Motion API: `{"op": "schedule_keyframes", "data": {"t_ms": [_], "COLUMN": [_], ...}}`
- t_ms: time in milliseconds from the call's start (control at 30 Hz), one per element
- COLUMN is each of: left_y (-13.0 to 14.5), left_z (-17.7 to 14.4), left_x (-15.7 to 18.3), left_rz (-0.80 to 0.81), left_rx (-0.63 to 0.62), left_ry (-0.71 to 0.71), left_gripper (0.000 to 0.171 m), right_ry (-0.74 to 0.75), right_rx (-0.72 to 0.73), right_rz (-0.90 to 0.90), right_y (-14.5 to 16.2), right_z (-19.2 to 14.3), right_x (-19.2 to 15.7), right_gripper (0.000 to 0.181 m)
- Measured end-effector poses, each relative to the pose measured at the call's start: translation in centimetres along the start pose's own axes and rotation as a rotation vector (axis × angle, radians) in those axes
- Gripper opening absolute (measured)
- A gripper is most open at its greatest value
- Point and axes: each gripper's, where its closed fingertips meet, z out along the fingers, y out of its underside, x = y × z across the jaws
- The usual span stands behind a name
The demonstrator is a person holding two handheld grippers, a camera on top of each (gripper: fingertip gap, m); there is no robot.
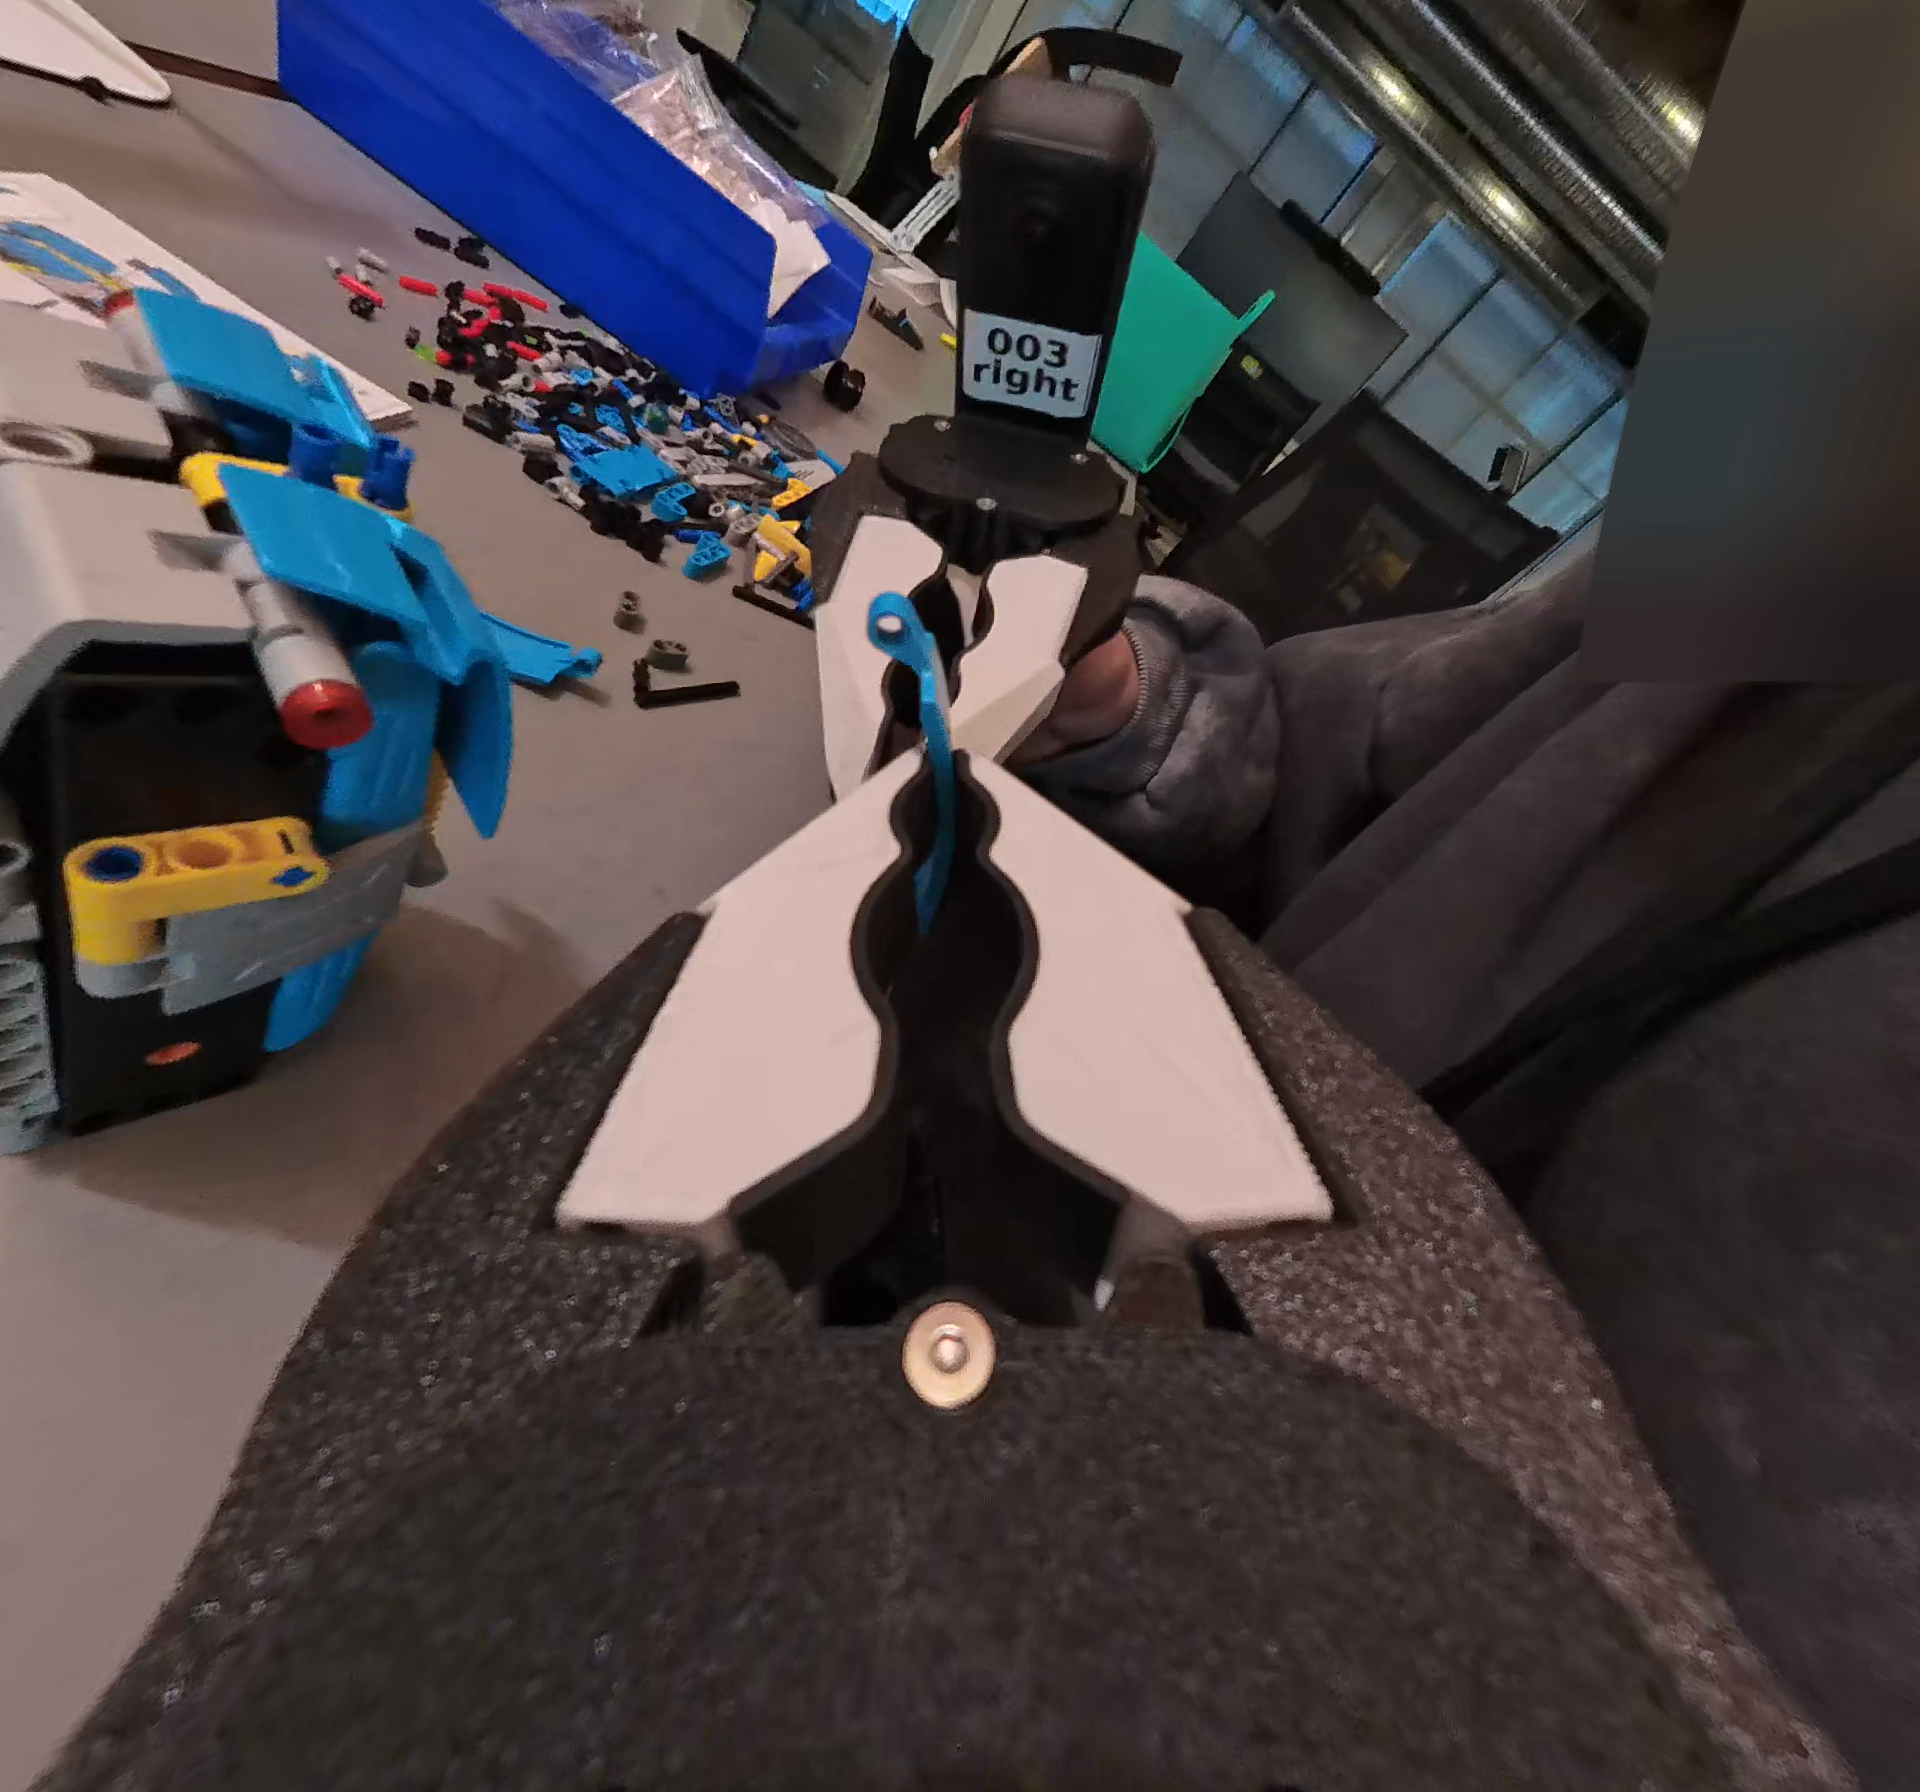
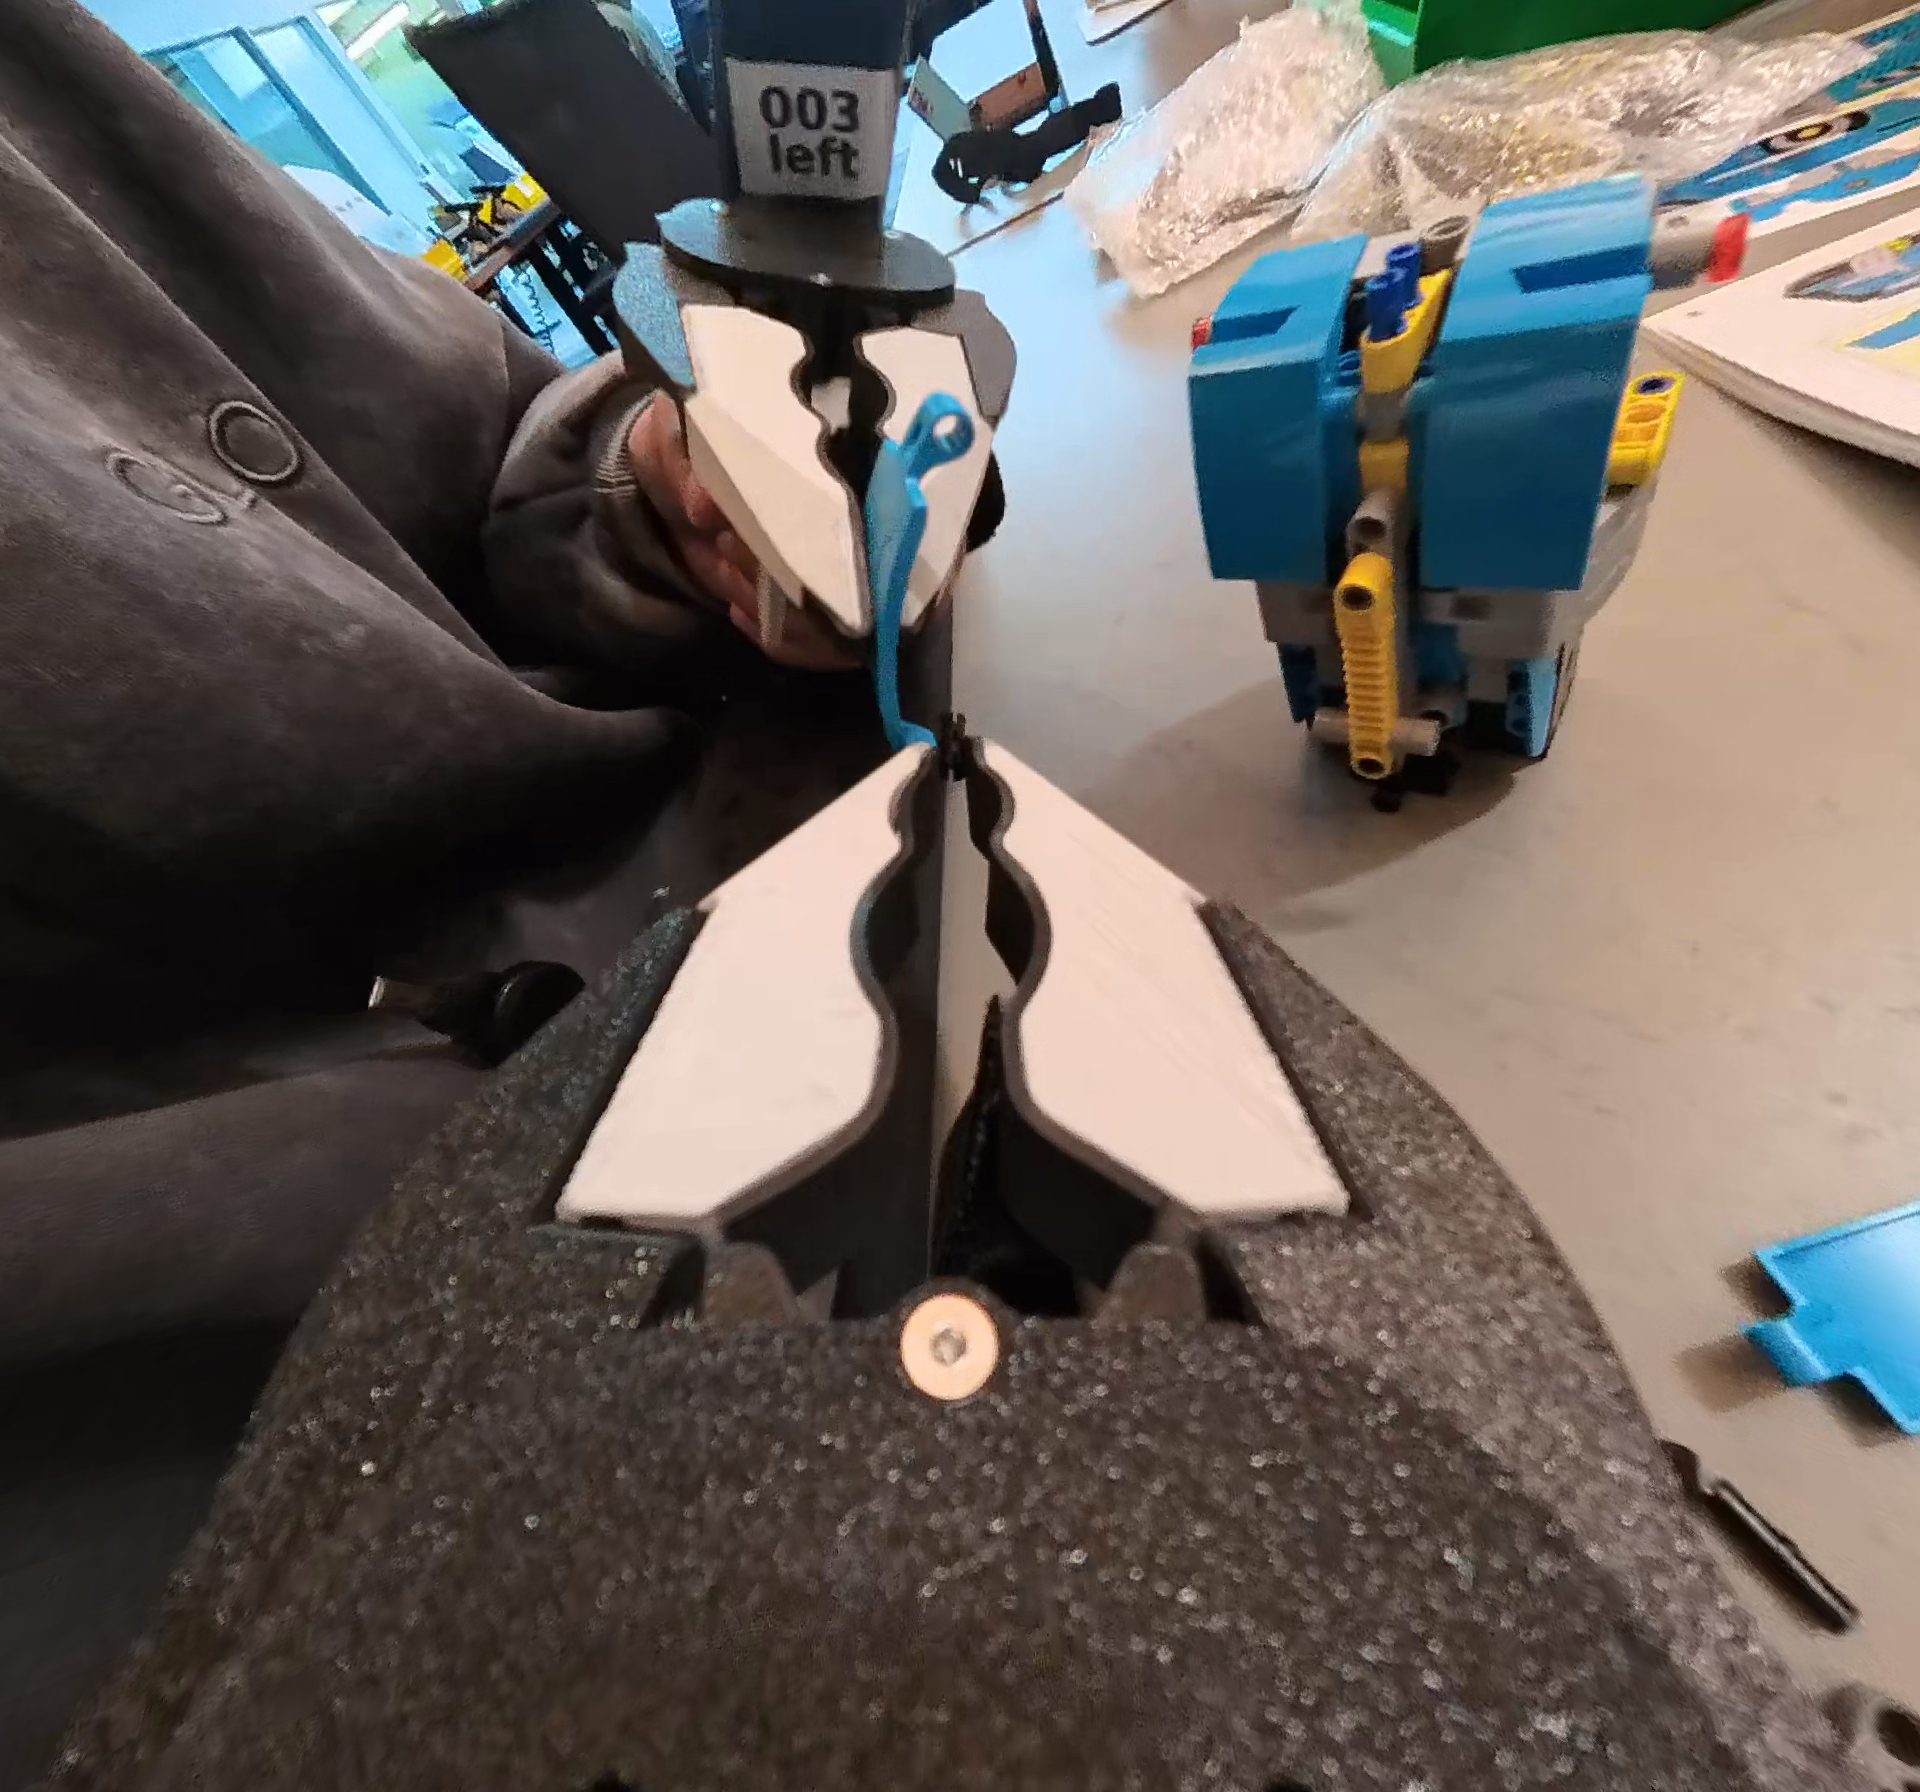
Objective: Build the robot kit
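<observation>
Your left gripper (image 1: 940, 771) pinches a thin curved blue plastic strip (image 1: 928, 703). Your right gripper (image 2: 951, 755) nips a tiny black peg (image 2: 951, 726) beside its end, over the grey table's (image 2: 1351, 1015) near edge: line them up squarely.

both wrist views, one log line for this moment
left gripper: shut on blue curved piece | right gripper: shut on small black pin | tips facing

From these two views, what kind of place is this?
Probably a workshop or maker lab. A grey table carries a pile of loose building-toy parts, a half-built blue model and a blue storage bin; glass partitions and ducting show behind.
</observation>
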Motion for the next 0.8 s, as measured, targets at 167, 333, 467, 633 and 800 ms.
{"op": "schedule_keyframes", "data": {"t_ms": [167,333,467,633,800], "left_y": [-0.5,0.0,-0.3,0.5,1.6], "left_z": [-0.3,-0.1,-0.3,-0.3,-0.5], "left_x": [0.3,0.5,0.5,0.2,-0.1], "left_rz": [0.028,0.061,0.047,0.062,0.088], "left_rx": [0.026,-0.003,0.008,-0.033,-0.105], "left_ry": [-0.002,-0.013,-0.016,-0.038,-0.058], "left_gripper": [0.003,0.002,0.010,0.000,0.000], "right_ry": [-0.011,0.003,0.041,0.056,0.103], "right_rx": [-0.014,-0.037,-0.054,-0.068,-0.077], "right_rz": [-0.003,-0.009,-0.013,-0.023,-0.036], "right_y": [0.2,0.6,1.0,1.2,1.4], "right_z": [0.2,0.3,0.2,0.2,-0.2], "right_x": [-0.2,0.0,0.6,0.8,1.6], "right_gripper": [0.004,0.004,0.004,0.004,0.004]}}
